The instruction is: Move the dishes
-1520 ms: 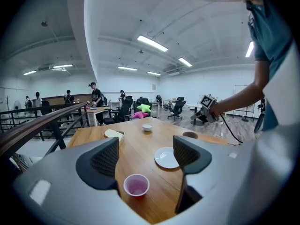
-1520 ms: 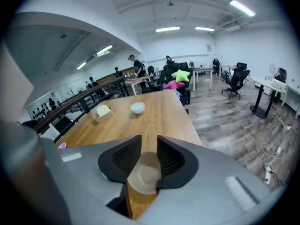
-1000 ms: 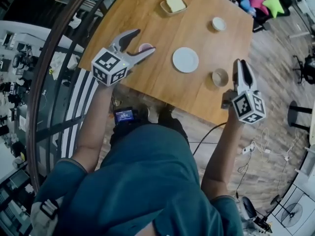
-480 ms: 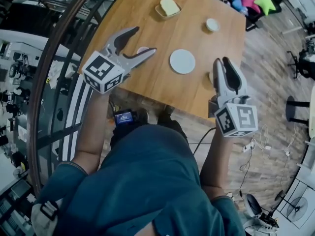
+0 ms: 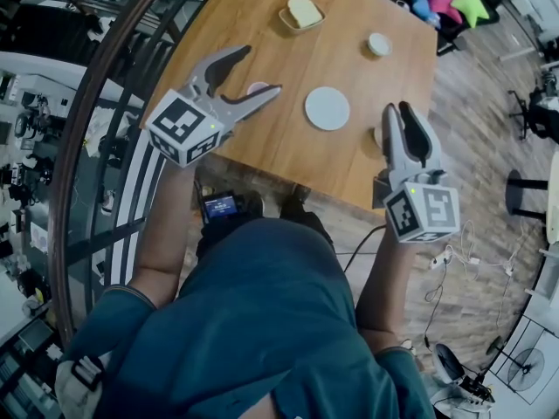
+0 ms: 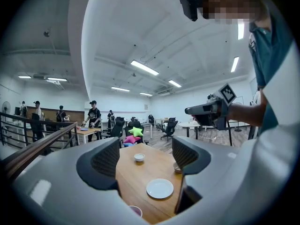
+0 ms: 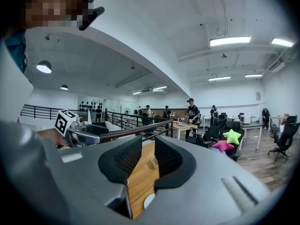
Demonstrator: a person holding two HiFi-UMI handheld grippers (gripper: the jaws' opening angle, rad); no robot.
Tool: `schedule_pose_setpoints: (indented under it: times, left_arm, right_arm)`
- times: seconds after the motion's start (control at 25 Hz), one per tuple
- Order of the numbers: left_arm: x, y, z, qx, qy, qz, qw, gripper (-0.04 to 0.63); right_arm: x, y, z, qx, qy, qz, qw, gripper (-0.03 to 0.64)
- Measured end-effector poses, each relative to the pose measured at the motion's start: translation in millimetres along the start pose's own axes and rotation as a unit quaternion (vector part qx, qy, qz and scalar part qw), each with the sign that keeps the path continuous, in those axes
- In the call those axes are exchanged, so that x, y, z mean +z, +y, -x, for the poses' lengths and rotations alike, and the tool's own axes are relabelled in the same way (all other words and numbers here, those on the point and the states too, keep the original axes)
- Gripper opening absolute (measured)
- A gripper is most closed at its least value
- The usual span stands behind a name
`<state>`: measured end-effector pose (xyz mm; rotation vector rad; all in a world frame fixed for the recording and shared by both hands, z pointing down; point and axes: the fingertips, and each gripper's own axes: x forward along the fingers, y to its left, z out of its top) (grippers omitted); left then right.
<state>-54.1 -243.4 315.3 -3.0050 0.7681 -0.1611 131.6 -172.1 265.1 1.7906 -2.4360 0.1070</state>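
A wooden table (image 5: 262, 33) carries a white plate (image 5: 327, 108), a small white bowl (image 5: 378, 44) and a dish holding a yellow block (image 5: 302, 13). A pink cup (image 5: 258, 86) peeks out behind my left gripper (image 5: 260, 70), which hovers wide open and empty over the table's left side. My right gripper (image 5: 397, 109) hangs above the table's near right edge, jaws narrowly open with nothing between them, and hides most of a tan bowl (image 6: 176, 167). The left gripper view shows the plate (image 6: 160, 188) and the small white bowl (image 6: 138, 157).
A curved dark railing (image 5: 96, 85) runs along the table's left side, with a drop beyond it. Star-shaped cushions (image 5: 454, 3) lie past the far right corner. The table's near edge lies just ahead of the person's body; cables trail on the floor at right.
My right gripper has risen and swung left and forward from beside the table edge to above the tan bowl, its jaws now slightly apart. The left gripper has barely moved.
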Motion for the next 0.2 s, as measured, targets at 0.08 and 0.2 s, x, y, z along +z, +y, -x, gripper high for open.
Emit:
schedule_pose_setpoints:
  times: [0.08,0.2]
  left_arm:
    - [-0.4,2.3,4.2,0.001,0.0,0.001,1.0,0.336]
    - [-1.5,5.8,8.4,0.001,0.0,0.004,1.0,0.336]
  right_arm:
    - [1.4,4.4,-1.9,0.0,0.002,-0.001,1.0,0.094]
    - [1.4,8.4,-4.5,-0.002,0.005,-0.002,1.0,0.094]
